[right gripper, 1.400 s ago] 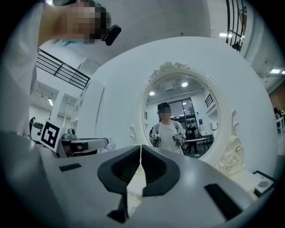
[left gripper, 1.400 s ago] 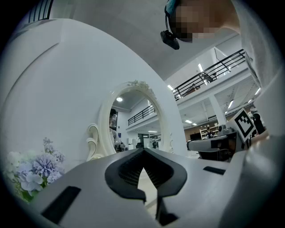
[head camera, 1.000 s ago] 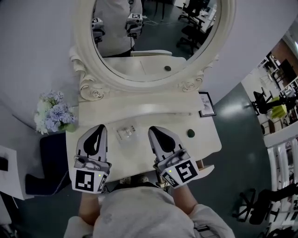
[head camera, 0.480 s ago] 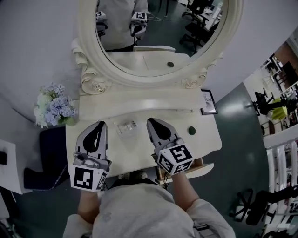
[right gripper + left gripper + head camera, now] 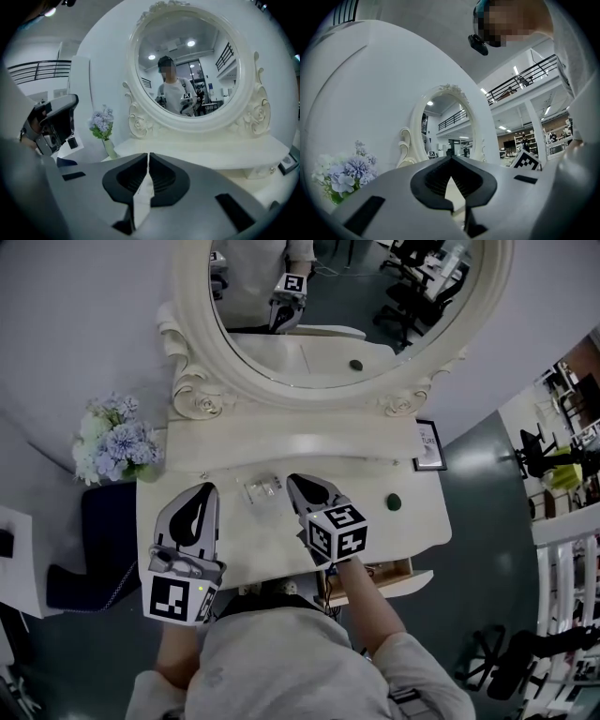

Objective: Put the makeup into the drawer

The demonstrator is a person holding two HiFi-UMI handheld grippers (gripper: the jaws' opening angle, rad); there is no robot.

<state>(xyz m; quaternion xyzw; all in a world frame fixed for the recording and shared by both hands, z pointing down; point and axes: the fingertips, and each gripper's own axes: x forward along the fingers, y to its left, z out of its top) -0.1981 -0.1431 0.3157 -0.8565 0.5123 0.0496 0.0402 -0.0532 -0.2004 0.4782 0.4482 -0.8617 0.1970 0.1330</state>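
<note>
Now my left gripper point(image 5: 204, 489) and right gripper point(image 5: 294, 482) both hover over the dressing table point(image 5: 417, 532), jaws pressed together on nothing. The makeup point(image 5: 261, 489), too small to make out well, lies between their tips, nearer the right one. The drawer point(image 5: 401, 570) juts out near right, its inside mostly hidden.

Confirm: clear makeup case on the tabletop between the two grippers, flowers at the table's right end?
Not quite. The flowers stand at the table's left end, as the head view shows. The clear makeup case does lie on the tabletop between the left gripper and the right gripper.
</note>
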